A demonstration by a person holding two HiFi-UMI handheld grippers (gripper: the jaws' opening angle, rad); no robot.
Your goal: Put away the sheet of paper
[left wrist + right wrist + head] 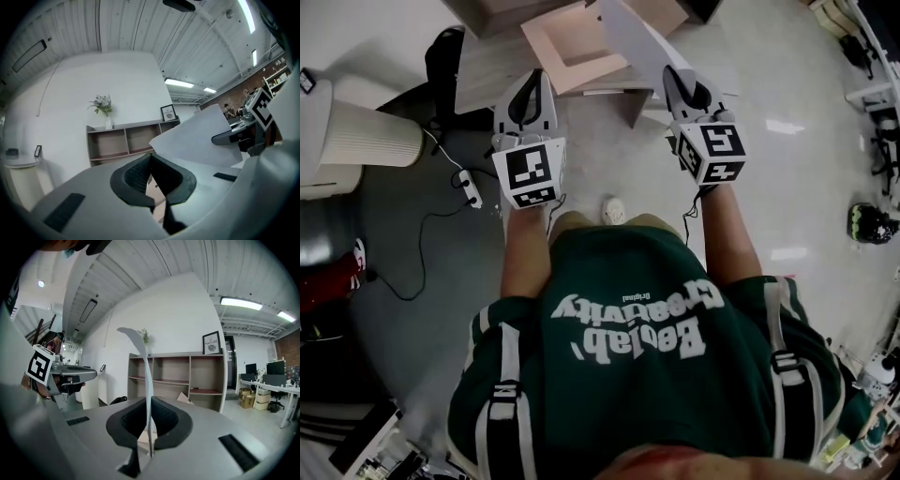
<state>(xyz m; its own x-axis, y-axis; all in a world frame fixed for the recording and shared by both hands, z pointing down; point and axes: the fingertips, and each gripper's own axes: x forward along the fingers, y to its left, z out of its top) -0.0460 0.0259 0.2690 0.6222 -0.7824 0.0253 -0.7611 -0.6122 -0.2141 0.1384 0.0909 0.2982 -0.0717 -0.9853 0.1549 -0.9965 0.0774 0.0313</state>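
- Pinching the sheet (149, 380) by one margin, the right gripper (149, 401) has its pads clenched on the paper. The paper stands upright and edge-on between them and curls over at its top.
- Gripping by the margin probably leaves most of the sheet free and uncreased, so a loose edge can go in first.
- The sheet hangs in the air in front of the shelf (187, 376), well apart from it, so it is not yet put away.
- The left gripper (151, 158) has its jaws pressed together on nothing. It is on the same side of the shelf as the sheet and level with the right gripper. My guess is that it is kept free to steady the loose side of the paper or to clear a place for it.
- Both grippers point roughly level at the shelf, so its open bays are likely where the paper is headed.
- A shallow tan box (572, 47) lies nearer than the shelf, ahead of the grippers. It could be the holder instead, but what it rests on I cannot tell.
- On top of the shelf stand a framed picture (212, 343) and a vase (108, 123) of flowers, clear of the bays.
- Count: one sheet, two grippers, one shelf in two tiers, one box, one picture, one vase.
- The sheet hides part of the shelf, so I cannot count the bays.
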